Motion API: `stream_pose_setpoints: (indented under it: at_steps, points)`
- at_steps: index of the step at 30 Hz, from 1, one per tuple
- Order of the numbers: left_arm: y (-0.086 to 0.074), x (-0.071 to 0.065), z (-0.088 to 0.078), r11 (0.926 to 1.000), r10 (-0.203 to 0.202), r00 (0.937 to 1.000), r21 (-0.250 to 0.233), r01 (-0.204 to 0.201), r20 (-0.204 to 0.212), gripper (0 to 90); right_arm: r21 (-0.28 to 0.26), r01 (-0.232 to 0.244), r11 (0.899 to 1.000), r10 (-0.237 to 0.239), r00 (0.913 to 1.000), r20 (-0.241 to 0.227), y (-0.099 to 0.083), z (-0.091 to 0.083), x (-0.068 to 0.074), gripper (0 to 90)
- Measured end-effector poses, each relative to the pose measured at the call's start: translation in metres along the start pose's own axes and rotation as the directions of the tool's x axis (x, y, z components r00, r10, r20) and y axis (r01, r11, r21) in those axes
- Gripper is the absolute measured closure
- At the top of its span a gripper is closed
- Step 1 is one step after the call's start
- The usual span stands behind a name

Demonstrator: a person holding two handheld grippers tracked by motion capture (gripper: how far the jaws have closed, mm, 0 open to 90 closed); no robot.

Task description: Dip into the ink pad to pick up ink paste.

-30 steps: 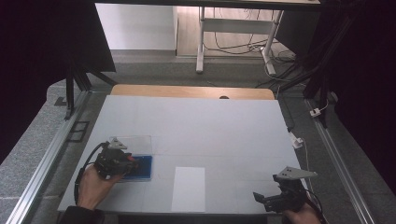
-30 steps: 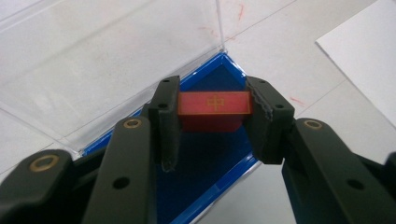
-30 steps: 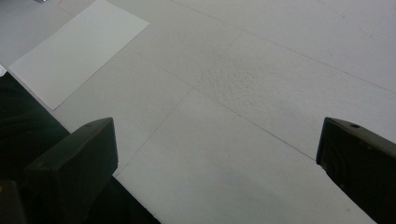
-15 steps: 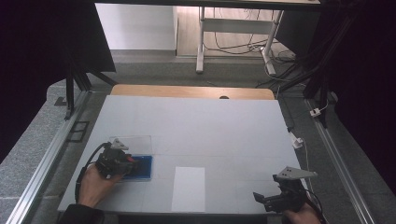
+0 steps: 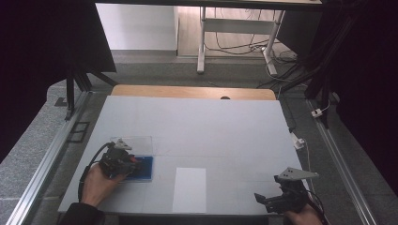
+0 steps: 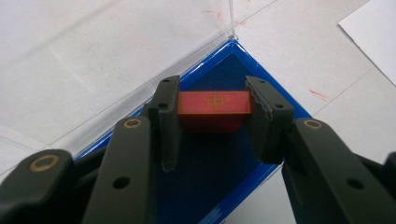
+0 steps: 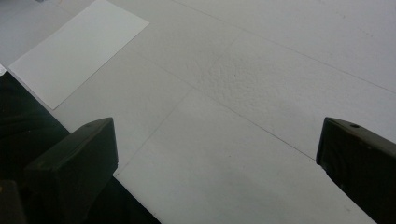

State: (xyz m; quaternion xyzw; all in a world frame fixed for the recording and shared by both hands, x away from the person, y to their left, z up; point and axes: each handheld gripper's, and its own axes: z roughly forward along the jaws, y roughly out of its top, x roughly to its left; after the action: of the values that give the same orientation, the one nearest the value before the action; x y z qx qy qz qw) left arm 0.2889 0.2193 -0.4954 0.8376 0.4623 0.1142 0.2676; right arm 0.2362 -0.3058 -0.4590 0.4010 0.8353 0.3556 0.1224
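Note:
A small red block [image 6: 214,107] with a faint gold mark on top sits between the pads of my left gripper [image 6: 214,122], which is shut on it above a blue tray [image 6: 219,163]. In the high view the left gripper [image 5: 133,165] rests over the blue tray [image 5: 146,169] at the table's near left, a hand behind it. A clear lid [image 5: 138,141] lies just beyond the tray. My right gripper [image 5: 263,199] stays at the near right edge, its jaws [image 7: 219,154] wide apart over bare table, nothing between them.
A white sheet of paper [image 5: 189,188] lies near the front middle of the pale table [image 5: 197,122]; it also lies ahead of the right gripper, as the white sheet [image 7: 77,49]. Metal rails run along both sides. A wooden strip [image 5: 187,92] borders the far edge.

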Motion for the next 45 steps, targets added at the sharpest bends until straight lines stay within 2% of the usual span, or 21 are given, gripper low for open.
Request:
stream_pose_setpoints:
  at_steps: [10,18,19,22,26,32,38,45]
  points:
    - [-0.005,-0.001,0.002,0.9998,0.001,1.0000,-0.017,-0.001,-0.001,59.2,0.000,0.004,1.000,-0.004,1.0000,0.002,0.000,-0.001,0.001,0.0]
    - [-0.005,-0.012,0.003,0.9983,0.056,0.9959,-0.013,-0.057,-0.071,59.3,0.000,0.006,1.000,-0.006,1.0000,0.002,0.000,0.000,0.001,0.0]
    - [-0.005,-0.011,0.003,0.9986,0.050,0.9965,-0.014,-0.051,-0.067,59.3,0.000,0.006,1.000,-0.006,1.0000,0.002,0.000,0.000,0.001,0.0]
    - [-0.008,-0.004,0.003,0.9995,0.002,0.9999,-0.032,-0.003,-0.017,59.3,0.000,0.006,1.000,-0.006,1.0000,0.002,0.000,0.000,0.001,0.0]
    - [-0.010,0.003,0.002,0.9983,-0.037,0.9990,-0.043,0.038,0.024,59.3,0.000,0.008,1.000,-0.008,1.0000,0.003,0.000,-0.001,0.001,0.0]
    - [-0.007,-0.007,0.003,0.9996,0.014,0.9991,-0.025,-0.015,-0.039,59.3,0.001,0.007,1.000,-0.007,1.0000,0.002,0.000,0.000,0.000,0.0]
    - [-0.006,-0.006,0.002,0.9998,-0.010,0.9994,-0.017,0.009,-0.034,59.0,0.000,0.005,1.000,-0.005,1.0000,0.001,0.000,0.000,0.001,0.0]
    - [-0.004,-0.005,-0.002,1.0000,-0.007,0.9996,-0.005,0.007,-0.027,58.5,0.001,0.006,1.000,-0.006,1.0000,0.002,0.000,0.000,0.000,0.0]
